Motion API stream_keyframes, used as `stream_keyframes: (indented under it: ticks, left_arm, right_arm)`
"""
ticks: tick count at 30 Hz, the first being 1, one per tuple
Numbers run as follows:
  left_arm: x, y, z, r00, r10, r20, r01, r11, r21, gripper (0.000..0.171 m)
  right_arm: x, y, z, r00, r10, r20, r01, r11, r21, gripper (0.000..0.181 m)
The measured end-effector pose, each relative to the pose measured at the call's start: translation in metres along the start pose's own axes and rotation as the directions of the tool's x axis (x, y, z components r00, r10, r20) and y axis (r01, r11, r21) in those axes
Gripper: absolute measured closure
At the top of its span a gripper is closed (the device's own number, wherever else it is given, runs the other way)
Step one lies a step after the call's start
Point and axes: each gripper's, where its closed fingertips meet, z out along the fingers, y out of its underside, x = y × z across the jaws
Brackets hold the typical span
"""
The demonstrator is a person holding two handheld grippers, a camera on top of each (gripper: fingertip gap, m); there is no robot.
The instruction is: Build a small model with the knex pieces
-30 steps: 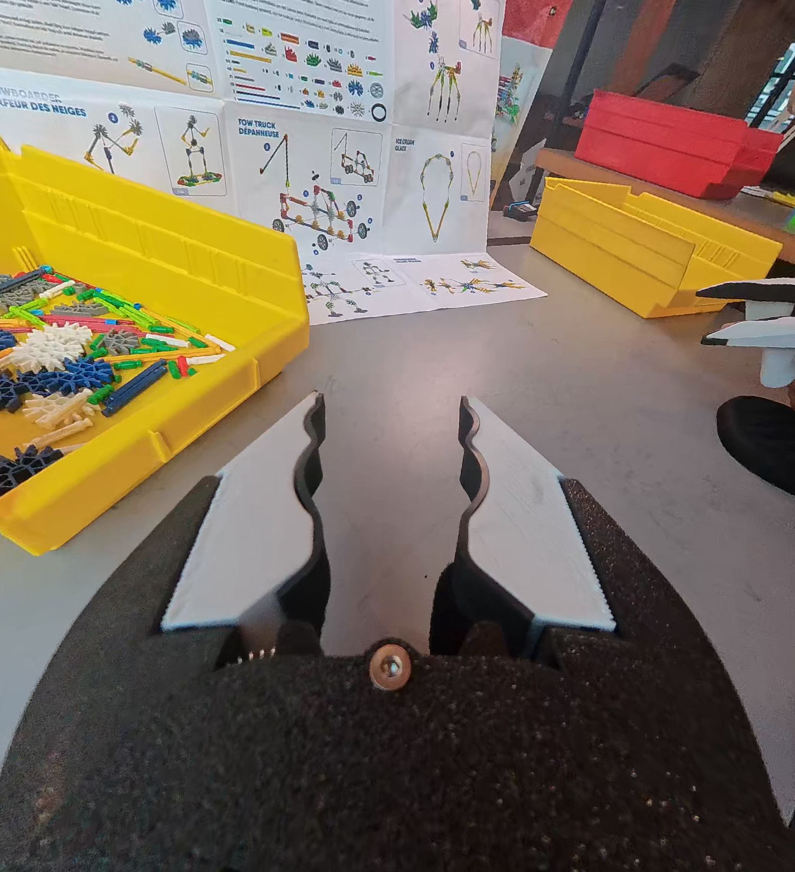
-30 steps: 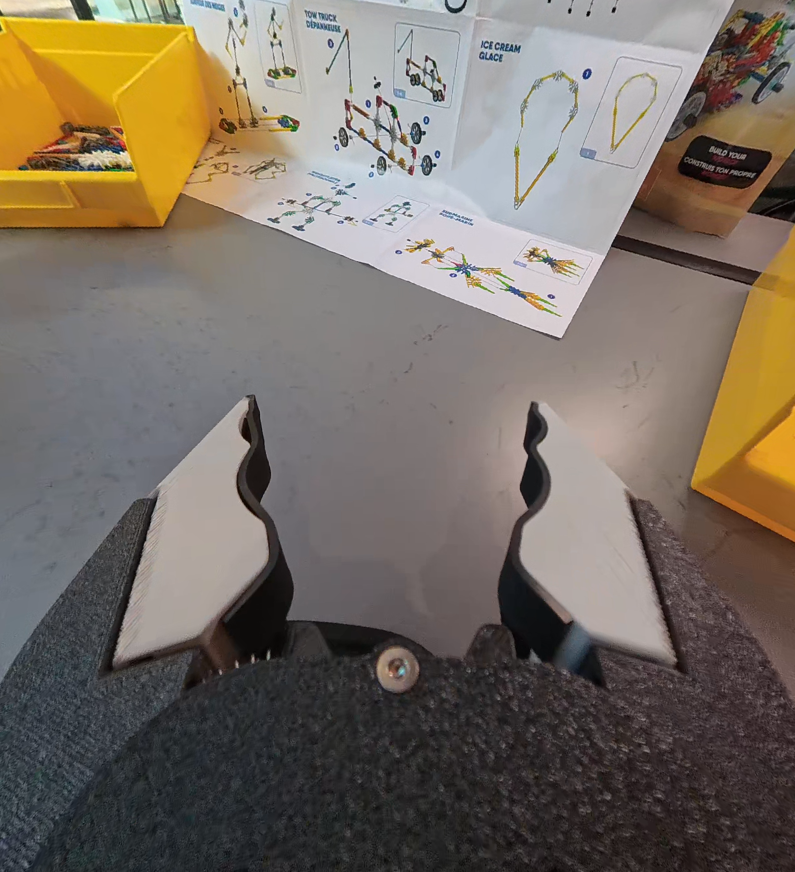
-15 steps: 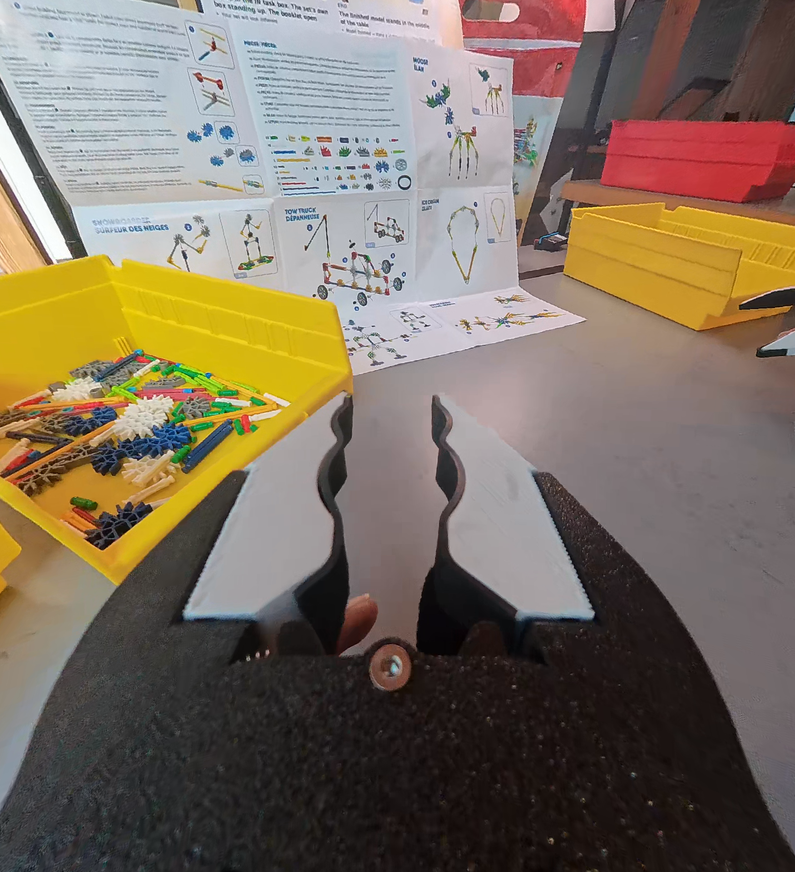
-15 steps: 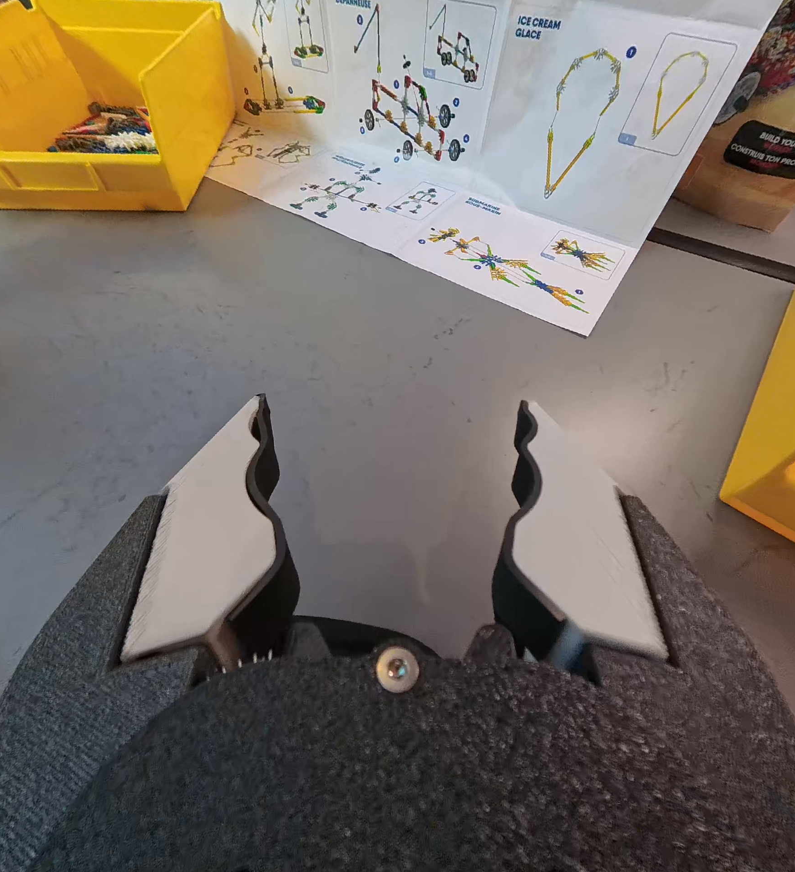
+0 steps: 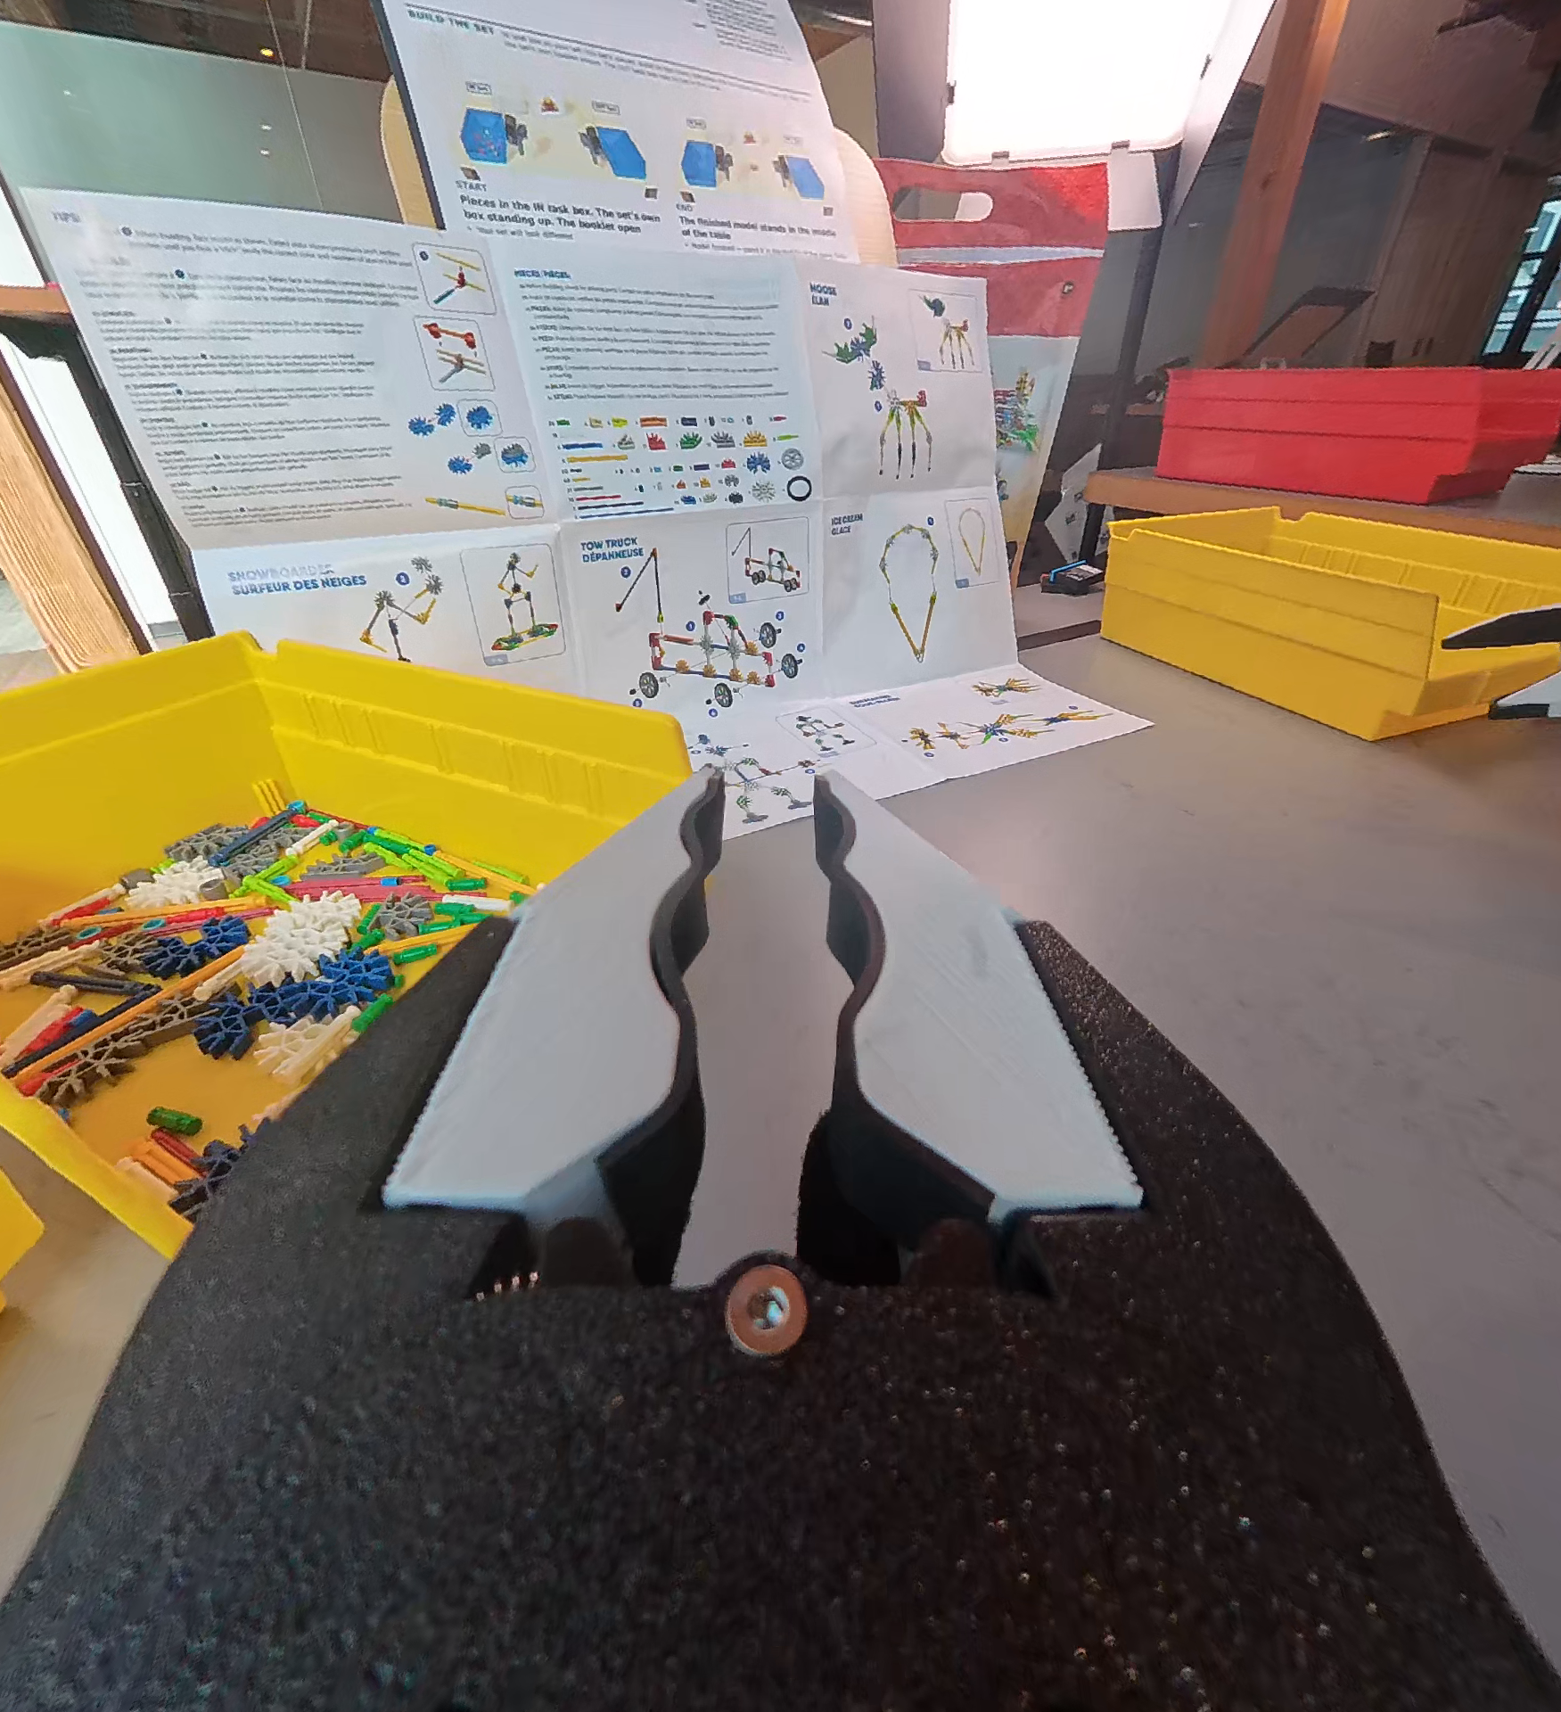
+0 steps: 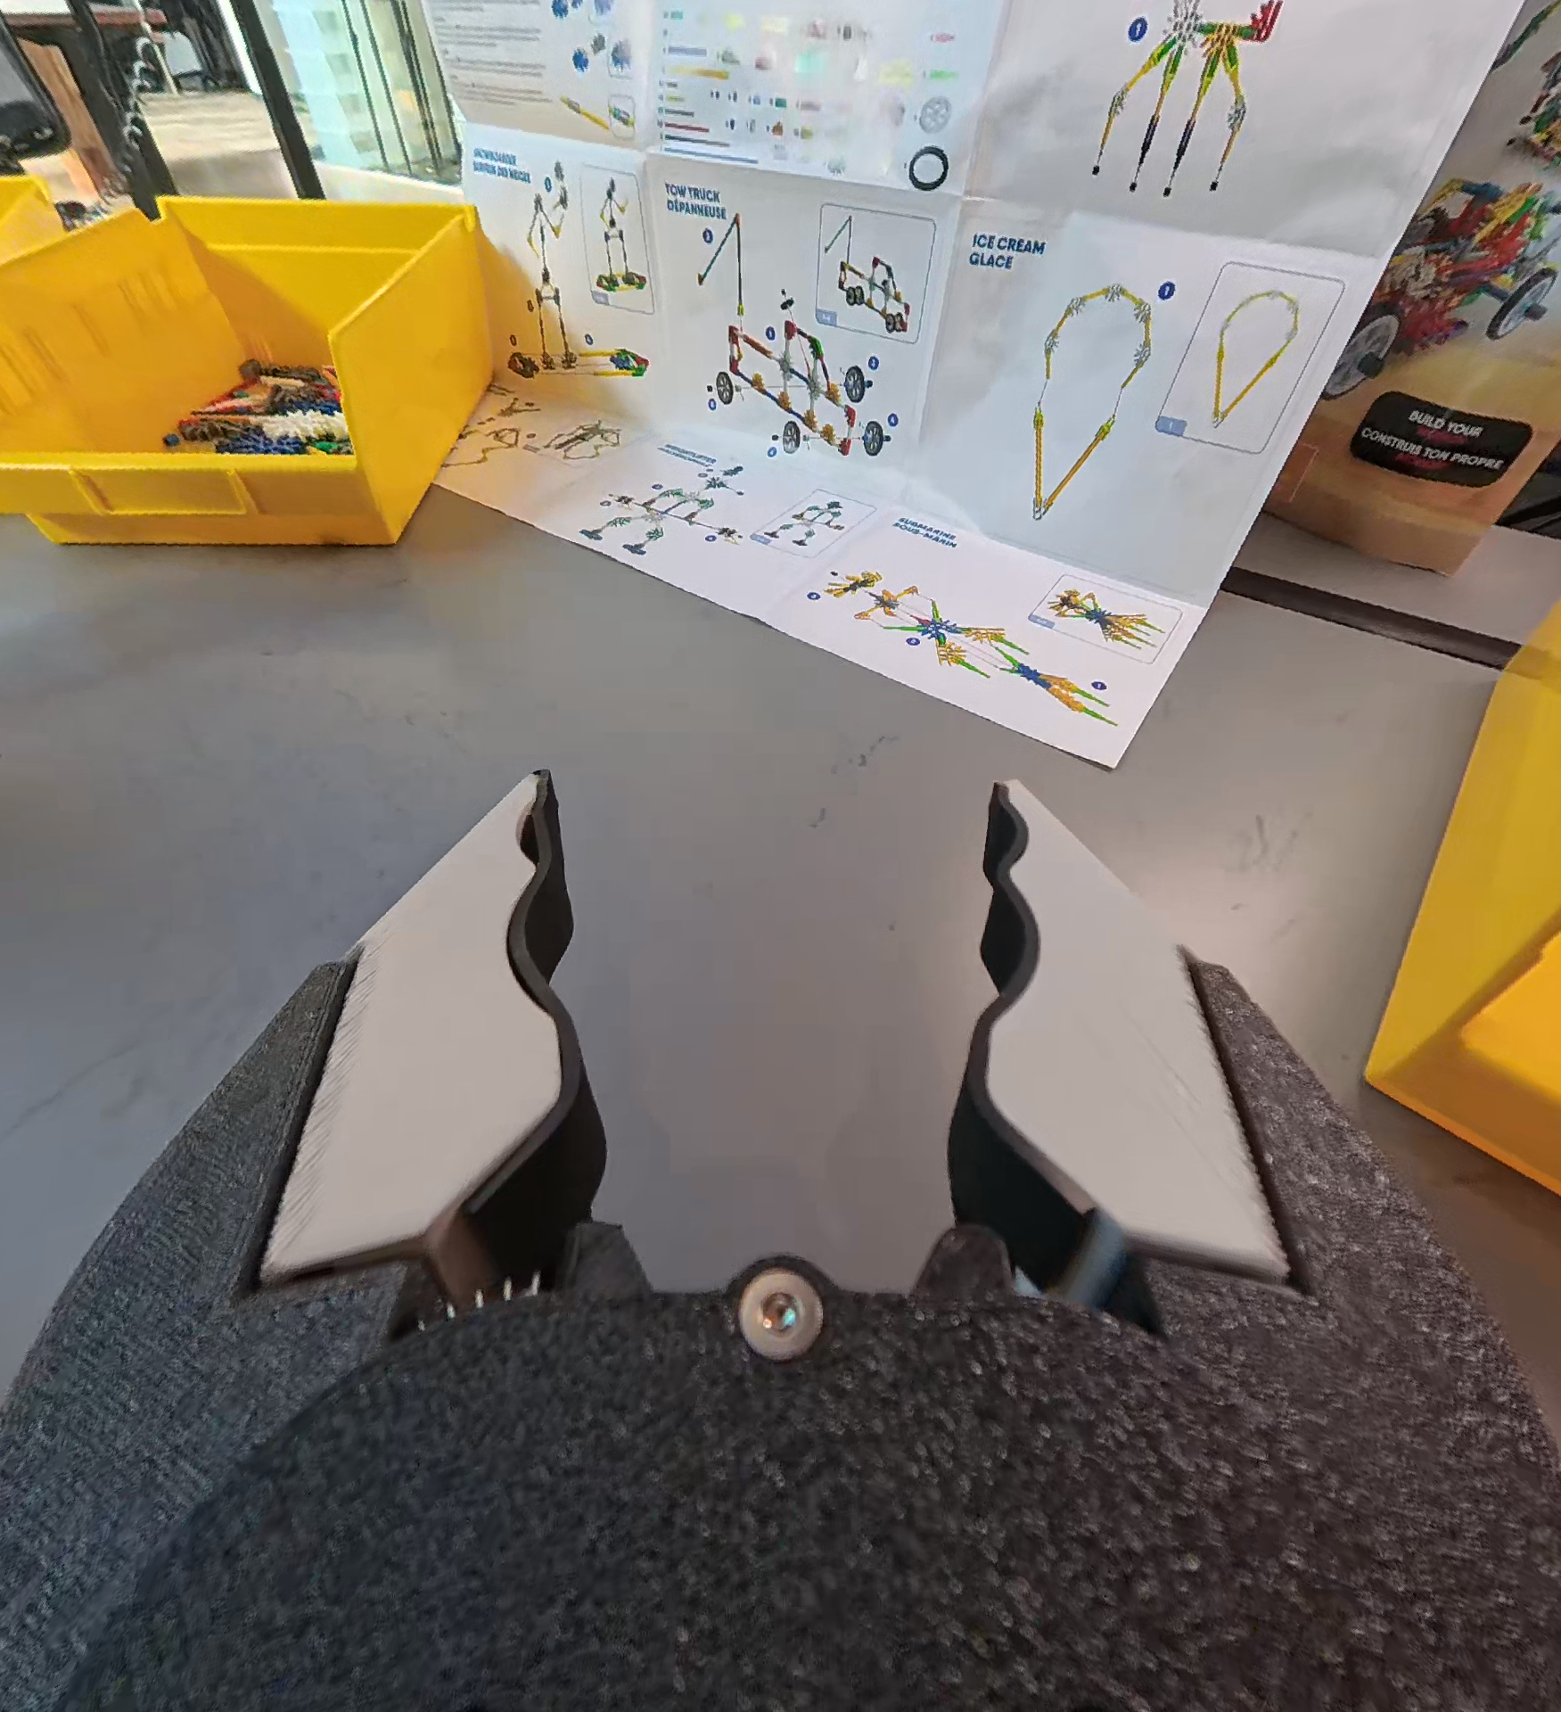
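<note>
Grey tongs (image 5: 767, 806) narrowly parted, empty.

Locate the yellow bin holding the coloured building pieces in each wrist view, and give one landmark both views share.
Left wrist view: the yellow parts bin fills the left middle, just left of the left claw.
Right wrist view: it sits far off at upper left.
Shared landmark: the propped instruction sheet, standing beside the bin.
</note>
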Motion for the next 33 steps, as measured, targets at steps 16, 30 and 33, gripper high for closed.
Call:
stream_keyframes:
  ticks: [16,30,33]
  left_arm:
    - [-0.009,0.038,0.000,1.000,-0.008,-0.001,0.007,0.976,-0.216,0.132]
    - [-0.074,0.059,0.014,0.939,0.344,0.011,-0.293,0.817,-0.496,0.127]
    - [-0.080,0.068,0.025,0.946,0.324,-0.024,-0.285,0.794,-0.537,0.126]
  right_arm:
    - [-0.003,0.001,0.019,0.999,-0.034,0.030,0.035,0.999,-0.036,0.100]
    - [0.009,-0.005,0.018,0.998,-0.060,-0.004,0.060,0.998,-0.009,0.121]
    - [0.014,-0.004,0.019,0.998,-0.066,-0.002,0.066,0.998,-0.020,0.121]
